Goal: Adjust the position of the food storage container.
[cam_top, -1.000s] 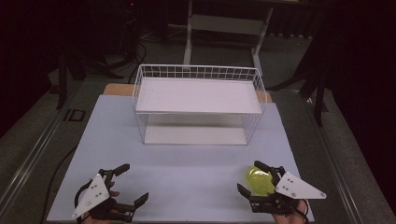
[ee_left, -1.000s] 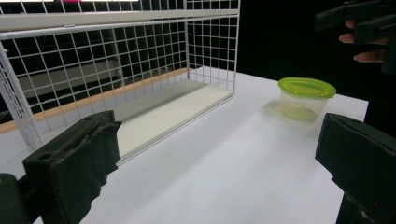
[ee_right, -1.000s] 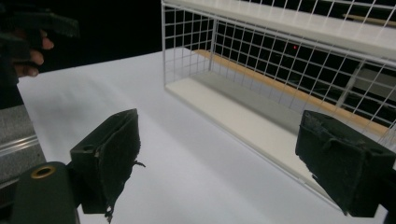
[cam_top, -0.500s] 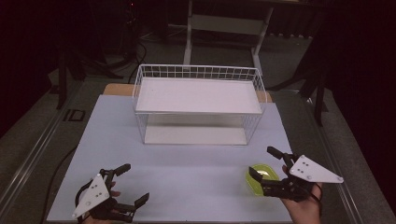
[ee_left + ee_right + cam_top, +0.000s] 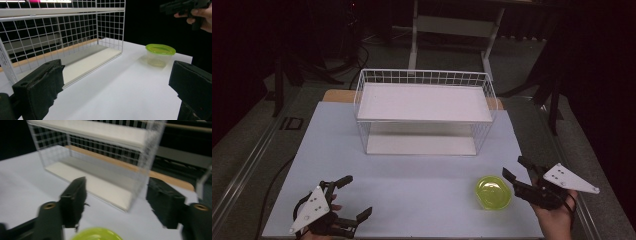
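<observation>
A yellow-green lidded tub (image 5: 493,192) stands free on the white table top (image 5: 412,175), front right. My right gripper (image 5: 512,167) is just right of it and apart from it. Its jaws are open with nothing between them and have just been closing a little. In the right gripper view the tub's lid (image 5: 96,233) shows low, below the gripper (image 5: 117,185). My left gripper (image 5: 357,197) rests open and empty at the front left. In the left gripper view, the tub (image 5: 160,53) stands beyond the gripper (image 5: 115,82), under the other hand (image 5: 200,15).
A white wire rack (image 5: 424,77) with an upper and a lower white shelf stands at the middle back, also seen as the rack (image 5: 75,37) and the rack (image 5: 100,152). A cable (image 5: 272,185) trails off the table's left edge. Dark floor and stand legs lie behind.
The right gripper had the tub between its jaws a second ago. It has drawn back to the right and left the tub standing on the table. The left gripper has not moved.
</observation>
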A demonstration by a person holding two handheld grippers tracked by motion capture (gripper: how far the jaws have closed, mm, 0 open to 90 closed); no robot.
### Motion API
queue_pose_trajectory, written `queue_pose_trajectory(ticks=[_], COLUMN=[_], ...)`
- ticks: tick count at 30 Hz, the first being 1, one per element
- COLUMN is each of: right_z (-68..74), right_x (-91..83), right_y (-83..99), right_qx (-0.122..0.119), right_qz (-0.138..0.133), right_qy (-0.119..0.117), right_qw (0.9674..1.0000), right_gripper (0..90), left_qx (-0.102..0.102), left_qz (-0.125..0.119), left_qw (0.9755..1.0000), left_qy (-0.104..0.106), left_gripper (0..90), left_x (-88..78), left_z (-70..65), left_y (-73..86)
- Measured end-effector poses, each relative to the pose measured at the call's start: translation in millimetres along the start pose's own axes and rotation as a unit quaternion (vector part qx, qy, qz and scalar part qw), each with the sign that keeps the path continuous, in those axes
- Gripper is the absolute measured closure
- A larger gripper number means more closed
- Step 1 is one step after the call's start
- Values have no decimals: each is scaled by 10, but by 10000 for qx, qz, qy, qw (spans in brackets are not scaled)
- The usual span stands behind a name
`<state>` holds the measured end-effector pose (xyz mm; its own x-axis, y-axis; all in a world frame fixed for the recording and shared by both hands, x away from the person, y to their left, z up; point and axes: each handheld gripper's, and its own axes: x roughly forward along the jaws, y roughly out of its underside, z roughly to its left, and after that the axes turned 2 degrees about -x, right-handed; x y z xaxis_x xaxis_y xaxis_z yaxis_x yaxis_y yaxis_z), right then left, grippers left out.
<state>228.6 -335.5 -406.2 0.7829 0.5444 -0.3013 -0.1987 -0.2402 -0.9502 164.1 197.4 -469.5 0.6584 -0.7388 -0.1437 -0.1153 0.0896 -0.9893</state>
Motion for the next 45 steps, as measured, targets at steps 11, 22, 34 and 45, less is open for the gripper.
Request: queue_pose_trajectory(ticks=[11,22,34,45], right_z=[-178,-189,-215,-148], right_x=[-84,-107,29,164], right_y=[502,860,1089,1179], right_qx=[178,461,818,1074], right_qz=[504,1082,1751,2057], right_qy=[122,30,59,-349], right_qw=[9985,9931,9811,9721], right_gripper=[656,900,900,900], left_qx=[65,118,124,165], left_qz=[20,-23,-36,-8], left_qw=[10000,9999,9999,9998], left_qy=[44,82,90,88], left_gripper=[2,2,2,2], left_x=[3,6,14,21], left_z=[-14,-43,-44,-51], left_y=[-2,-12,-19,-19])
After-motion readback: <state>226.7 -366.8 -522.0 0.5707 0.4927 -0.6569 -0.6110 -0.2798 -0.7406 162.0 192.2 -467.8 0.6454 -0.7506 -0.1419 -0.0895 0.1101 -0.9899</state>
